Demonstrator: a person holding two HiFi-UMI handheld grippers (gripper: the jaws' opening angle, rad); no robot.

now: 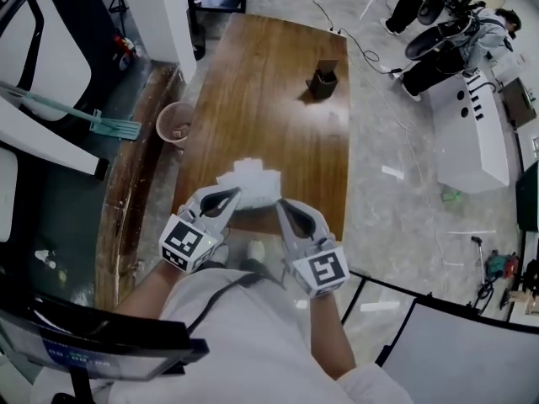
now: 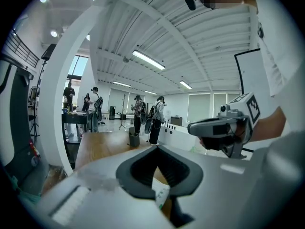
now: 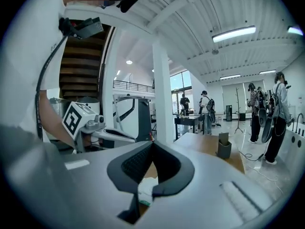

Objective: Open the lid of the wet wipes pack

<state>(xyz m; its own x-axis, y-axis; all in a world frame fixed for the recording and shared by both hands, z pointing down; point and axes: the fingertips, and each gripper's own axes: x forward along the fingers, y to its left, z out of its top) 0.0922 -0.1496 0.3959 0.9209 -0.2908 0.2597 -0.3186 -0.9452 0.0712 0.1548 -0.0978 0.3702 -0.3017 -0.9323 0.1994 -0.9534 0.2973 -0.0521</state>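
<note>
Your left gripper (image 1: 233, 194) and right gripper (image 1: 283, 205): both jaws together, nothing visibly pinched, flanking wet wipes pack (image 1: 251, 182) at desk (image 1: 278, 82) edge. Cannot read lid state; judge opening not yet done.

— Any words or numbers to read?
— None legible. Only black-and-white square markers, patterns without letters: one set on the cube (image 1: 187, 244) of the left hand-held gripper (image 1: 224, 199), another on the cube (image 1: 326, 269) of the right hand-held gripper (image 1: 284, 207).
— Nothing on the pack (image 1: 251, 180)?
— A scrap of green print in both gripper views, too small and blurred to make out.
— Signs in the room beyond?
— None readable at this distance.
</note>
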